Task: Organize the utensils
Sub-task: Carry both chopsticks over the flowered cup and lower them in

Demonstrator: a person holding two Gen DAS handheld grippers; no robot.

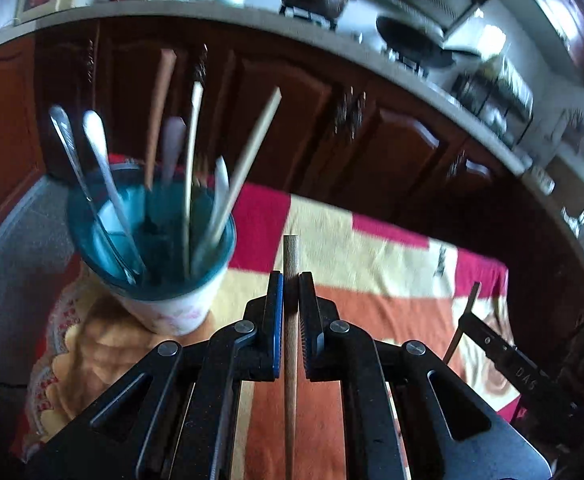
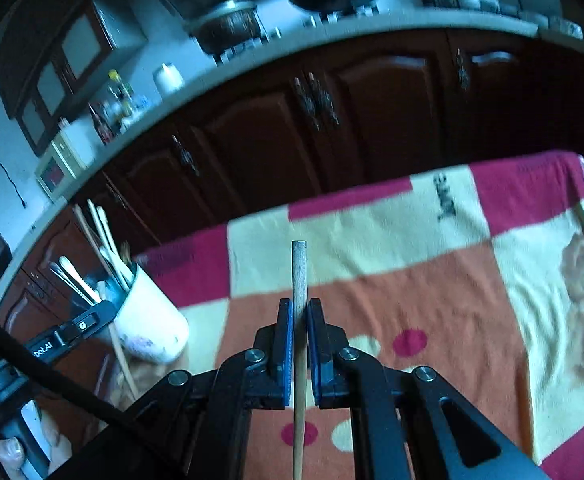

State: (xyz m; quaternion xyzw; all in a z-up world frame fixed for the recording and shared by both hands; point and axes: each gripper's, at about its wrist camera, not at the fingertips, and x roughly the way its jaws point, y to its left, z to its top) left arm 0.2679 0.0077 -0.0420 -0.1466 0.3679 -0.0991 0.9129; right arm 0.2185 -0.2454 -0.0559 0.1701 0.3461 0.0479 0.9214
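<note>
Left gripper (image 1: pixel 290 280) clamped on one wooden chopstick (image 1: pixel 290 258), right gripper (image 2: pixel 300 308) clamped on another chopstick (image 2: pixel 299 268), both right of the utensil cup (image 1: pixel 163 304) above the blanket-covered surface (image 1: pixel 392 280). Probably light, stiff, smooth and prone to swivelling; best pinched mid-shaft.

Both grippers, left gripper (image 1: pixel 290 284) and right gripper (image 2: pixel 300 312), show black linkage arms, round silver screws, blue-edged pads; white lettering marks their sides.
</note>
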